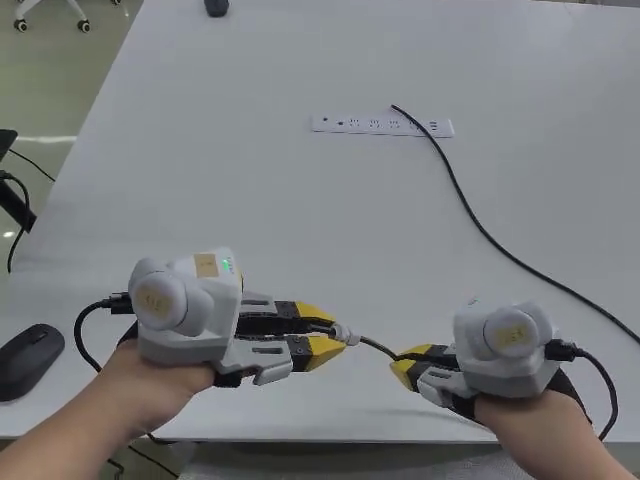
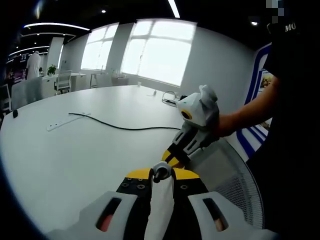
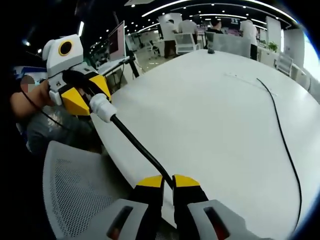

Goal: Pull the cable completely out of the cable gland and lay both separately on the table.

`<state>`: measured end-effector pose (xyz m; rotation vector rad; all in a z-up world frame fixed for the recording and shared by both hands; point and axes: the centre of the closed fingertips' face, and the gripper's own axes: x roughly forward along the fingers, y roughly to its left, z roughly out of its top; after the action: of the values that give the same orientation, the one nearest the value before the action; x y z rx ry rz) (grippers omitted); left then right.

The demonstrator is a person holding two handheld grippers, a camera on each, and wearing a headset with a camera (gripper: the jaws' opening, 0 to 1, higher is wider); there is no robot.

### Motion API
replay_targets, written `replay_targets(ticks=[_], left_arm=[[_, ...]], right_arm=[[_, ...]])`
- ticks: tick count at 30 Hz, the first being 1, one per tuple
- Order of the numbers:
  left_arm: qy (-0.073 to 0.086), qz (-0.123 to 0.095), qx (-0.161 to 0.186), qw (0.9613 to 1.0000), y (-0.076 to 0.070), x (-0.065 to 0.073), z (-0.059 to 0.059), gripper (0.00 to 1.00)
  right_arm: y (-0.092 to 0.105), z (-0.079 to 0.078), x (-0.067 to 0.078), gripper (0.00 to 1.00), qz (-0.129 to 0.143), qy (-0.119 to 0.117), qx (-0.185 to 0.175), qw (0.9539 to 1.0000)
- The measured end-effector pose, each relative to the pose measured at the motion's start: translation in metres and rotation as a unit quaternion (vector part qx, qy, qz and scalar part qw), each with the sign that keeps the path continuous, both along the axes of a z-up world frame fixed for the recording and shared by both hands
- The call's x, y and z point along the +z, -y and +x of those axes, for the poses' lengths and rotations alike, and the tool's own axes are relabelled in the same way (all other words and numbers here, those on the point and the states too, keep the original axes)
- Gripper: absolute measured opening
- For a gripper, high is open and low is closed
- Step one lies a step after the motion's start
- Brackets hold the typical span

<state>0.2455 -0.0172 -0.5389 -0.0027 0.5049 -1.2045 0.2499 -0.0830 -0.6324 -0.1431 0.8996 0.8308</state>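
Observation:
The white cable gland (image 1: 346, 337) is clamped at the yellow tips of my left gripper (image 1: 334, 335), which is shut on it. A short black cable (image 1: 374, 346) runs out of the gland to my right gripper (image 1: 401, 362), which is shut on the cable's other end. Both are held in the air over the table's near edge. In the left gripper view the gland (image 2: 161, 173) sits between the left gripper's (image 2: 162, 176) jaws. In the right gripper view the cable (image 3: 135, 143) runs straight from the right gripper (image 3: 168, 181) up to the gland (image 3: 102, 107).
A white power strip (image 1: 382, 125) lies at the far middle of the white table (image 1: 250, 200), and its black cord (image 1: 480, 225) trails to the right edge. A black mouse (image 1: 28, 357) sits at the near left. A grey mesh chair (image 3: 75, 190) stands below the grippers.

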Motion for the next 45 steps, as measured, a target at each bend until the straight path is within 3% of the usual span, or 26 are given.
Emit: replay_targets(ticks=[8, 12, 15, 20, 26, 29, 35, 39, 45], left_arm=[[0.000, -0.001, 0.001, 1.0000, 0.000, 0.001, 0.002, 0.16], [0.001, 0.000, 0.000, 1.0000, 0.000, 0.000, 0.002, 0.16], [0.001, -0.002, 0.000, 1.0000, 0.000, 0.001, 0.001, 0.16], [0.000, 0.003, -0.003, 1.0000, -0.001, -0.001, 0.000, 0.16], [0.000, 0.002, -0.004, 1.0000, -0.002, -0.001, -0.003, 0.16], [0.000, 0.002, -0.006, 1.0000, -0.001, -0.001, -0.004, 0.15], [0.002, 0.000, -0.008, 1.0000, 0.001, 0.001, -0.006, 0.15], [0.002, 0.001, -0.010, 0.9999, 0.002, 0.000, -0.008, 0.15], [0.003, -0.003, -0.013, 0.9999, 0.004, 0.002, -0.010, 0.15]], right_arm=[[-0.001, 0.001, 0.000, 0.02, -0.009, 0.017, 0.015, 0.9997], [-0.001, 0.001, 0.001, 0.02, -0.024, 0.043, 0.046, 0.9977], [-0.003, -0.002, 0.001, 0.03, -0.027, 0.045, 0.060, 0.9968], [-0.012, -0.006, 0.014, 0.14, -0.023, 0.075, 0.091, 0.9927], [-0.036, -0.012, 0.040, 0.17, -0.003, 0.115, 0.133, 0.9844], [-0.045, -0.014, 0.046, 0.16, -0.009, 0.131, 0.151, 0.9798], [-0.058, -0.018, 0.040, 0.14, -0.013, 0.135, 0.176, 0.9751], [-0.060, -0.017, 0.043, 0.05, -0.016, 0.150, 0.184, 0.9713], [-0.057, -0.017, 0.044, 0.01, -0.014, 0.148, 0.182, 0.9718]])
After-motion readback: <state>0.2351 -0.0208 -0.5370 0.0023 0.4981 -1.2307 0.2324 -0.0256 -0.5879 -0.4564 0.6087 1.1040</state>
